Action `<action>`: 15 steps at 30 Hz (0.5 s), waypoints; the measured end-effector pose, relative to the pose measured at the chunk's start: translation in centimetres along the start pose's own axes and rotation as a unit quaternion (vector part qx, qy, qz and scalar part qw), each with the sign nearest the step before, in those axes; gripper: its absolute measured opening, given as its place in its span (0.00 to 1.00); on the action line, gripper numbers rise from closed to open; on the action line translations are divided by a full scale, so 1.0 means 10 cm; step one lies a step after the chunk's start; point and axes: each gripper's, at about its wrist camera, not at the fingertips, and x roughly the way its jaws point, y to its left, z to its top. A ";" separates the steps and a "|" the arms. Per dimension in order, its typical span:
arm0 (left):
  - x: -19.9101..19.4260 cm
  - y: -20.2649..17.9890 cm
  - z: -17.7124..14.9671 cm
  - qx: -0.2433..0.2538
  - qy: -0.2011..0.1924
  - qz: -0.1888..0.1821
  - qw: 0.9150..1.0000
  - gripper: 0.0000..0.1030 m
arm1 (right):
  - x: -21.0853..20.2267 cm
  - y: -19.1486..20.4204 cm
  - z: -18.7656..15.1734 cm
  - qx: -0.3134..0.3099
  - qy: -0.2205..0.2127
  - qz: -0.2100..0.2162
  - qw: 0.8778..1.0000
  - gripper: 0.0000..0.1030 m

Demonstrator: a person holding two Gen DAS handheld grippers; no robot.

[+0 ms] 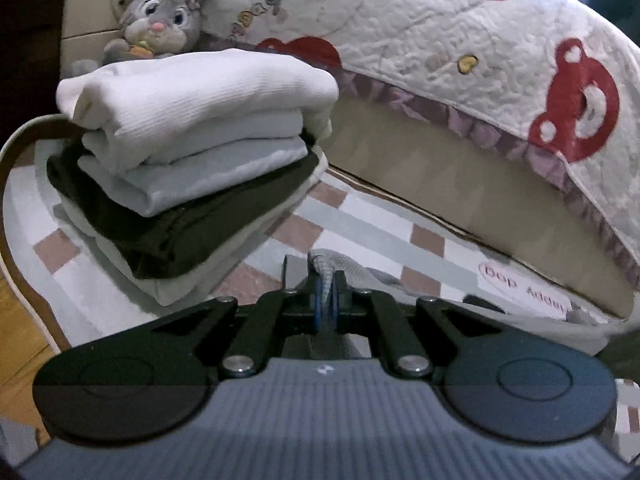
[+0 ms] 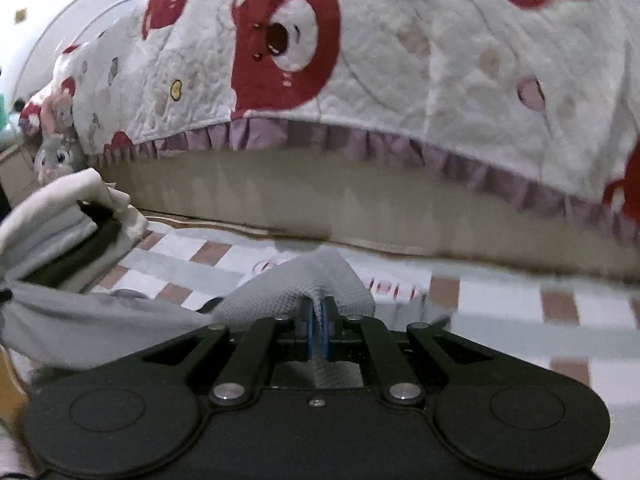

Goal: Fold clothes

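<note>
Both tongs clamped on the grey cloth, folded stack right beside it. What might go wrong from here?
1. Left tongs pinch only a thin edge of the grey cloth; it may slip out when pulled.
2. The stack of folded clothes sits close on the left; a swinging cloth or tongs could topple it.
3. Right tongs grip bunched fabric, so the fold may come out uneven.

A grey waffle-knit garment (image 2: 280, 284) is pinched up into a ridge at two spots, its loose cloth sagging between them onto the checked rug (image 2: 500, 320). Near its left end, also on the rug, stands a neat stack of folded clothes (image 1: 192, 160): a white ribbed piece on top, pale blue beneath, then black, then off-white at the bottom.
</note>
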 end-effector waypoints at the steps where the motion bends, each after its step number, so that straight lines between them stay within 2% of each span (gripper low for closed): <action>1: 0.08 -0.05 0.04 0.018 0.009 0.000 1.000 0.04 | 0.04 -0.02 -0.01 0.012 0.015 0.008 1.000 0.06; 4: 0.50 -0.24 0.41 0.074 0.034 0.000 0.997 0.04 | 0.33 -0.04 0.11 0.005 0.056 0.017 0.998 0.06; 6: 0.88 -0.45 0.77 0.120 0.018 0.029 0.992 0.04 | 0.66 -0.02 0.38 -0.026 0.061 0.011 0.998 0.05; 7: 1.06 -0.56 0.95 0.137 -0.004 0.046 0.989 0.04 | 0.80 0.00 0.53 -0.038 0.051 0.008 0.998 0.05; 9: 1.41 -0.77 1.31 0.170 -0.048 0.079 0.981 0.06 | 1.08 0.01 0.89 -0.051 -0.014 0.000 0.999 0.06; 10: 1.56 -0.85 1.40 0.176 -0.068 0.095 0.977 0.09 | 1.21 0.02 1.06 -0.057 -0.045 -0.004 0.997 0.10; 11: 1.71 -0.92 1.49 0.179 -0.086 0.113 0.974 0.20 | 1.34 0.00 1.15 -0.053 -0.061 -0.009 0.997 0.15; 12: 1.83 -0.95 1.51 0.174 -0.089 0.134 0.971 0.36 | 1.46 -0.02 1.23 -0.048 -0.074 -0.015 0.996 0.27; 13: 1.89 -0.94 1.47 0.163 -0.080 0.136 0.974 0.40 | 1.55 -0.06 1.25 -0.027 -0.067 -0.034 0.997 0.48; 14: 1.95 -0.93 1.43 0.153 -0.071 0.138 0.976 0.43 | 1.64 -0.10 1.26 -0.006 -0.060 -0.051 0.997 0.50; 15: 2.00 -0.91 1.38 0.142 -0.061 0.138 0.978 0.44 | 1.66 -0.15 1.19 0.013 -0.056 -0.050 0.997 0.50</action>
